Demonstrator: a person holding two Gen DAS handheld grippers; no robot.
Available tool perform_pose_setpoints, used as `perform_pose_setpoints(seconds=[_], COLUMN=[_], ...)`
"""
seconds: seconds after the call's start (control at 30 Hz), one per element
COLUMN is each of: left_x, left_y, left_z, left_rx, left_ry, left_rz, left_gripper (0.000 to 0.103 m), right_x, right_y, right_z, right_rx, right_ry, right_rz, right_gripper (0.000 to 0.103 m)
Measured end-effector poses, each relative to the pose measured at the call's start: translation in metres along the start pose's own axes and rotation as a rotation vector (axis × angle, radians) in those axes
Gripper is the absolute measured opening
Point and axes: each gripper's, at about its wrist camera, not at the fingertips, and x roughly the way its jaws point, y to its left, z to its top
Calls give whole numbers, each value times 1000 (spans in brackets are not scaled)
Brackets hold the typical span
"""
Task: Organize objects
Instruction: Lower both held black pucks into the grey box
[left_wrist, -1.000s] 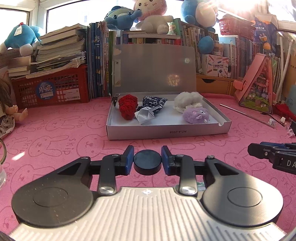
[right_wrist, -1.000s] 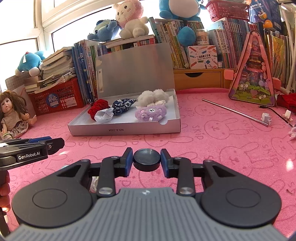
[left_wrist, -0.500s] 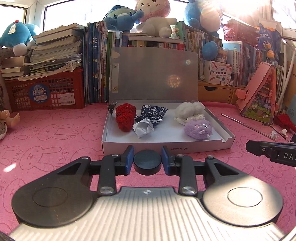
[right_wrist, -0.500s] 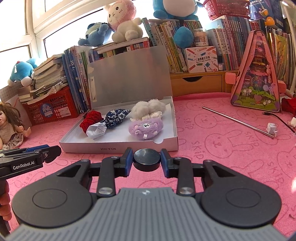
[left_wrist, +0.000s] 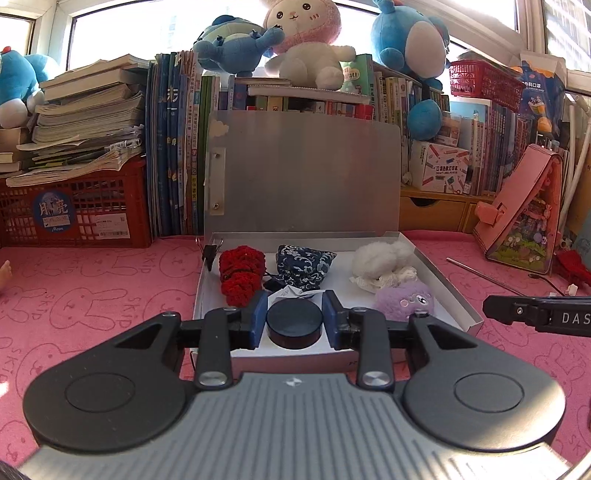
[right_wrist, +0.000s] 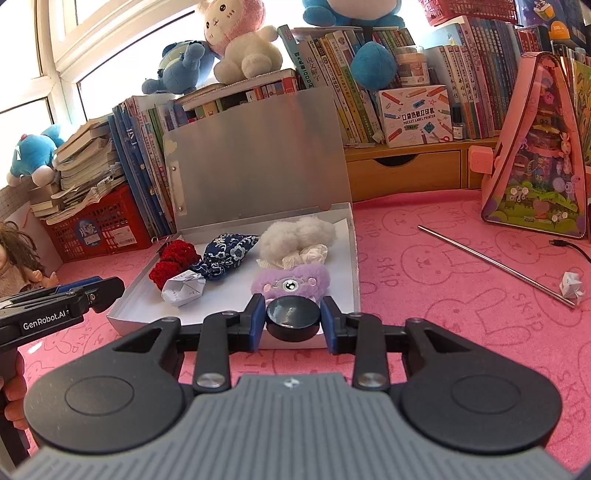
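With both claws clamped on black discs (left_wrist: 293, 325), five soft items lie ahead in the box (left_wrist: 448, 284); the lid is up.

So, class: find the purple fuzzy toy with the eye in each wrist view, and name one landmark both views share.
Left wrist view: the purple fuzzy toy lies at the near right of the open box, just right of the gripper's fingertips.
Right wrist view: the purple fuzzy toy sits centre frame, right behind the fingertips.
Shared landmark: the white fluffy toy directly behind it.
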Motion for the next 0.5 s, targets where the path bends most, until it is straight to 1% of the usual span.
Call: perform_pose_setpoints(seconds=[0.17,0.3,0.4,0.5], left_x=[27,47,62,73], left_y=[8,14,15,11], left_z=[11,13,9,5], left_rx=[-14,-44,-60,-47], left_ry=[58,107,141,165], left_rz=[-46,-84,-96,-101], left_gripper=[37,37,37,37], right_x=[22,40,53,66], right_y=[-8,-17,-21,-18], right_z=[18,28,30,26], right_rx=[17,67,96,88], right_ry=[57,102,140,171], right_rz=[0,16,25,21], right_gripper=[38,38,38,38])
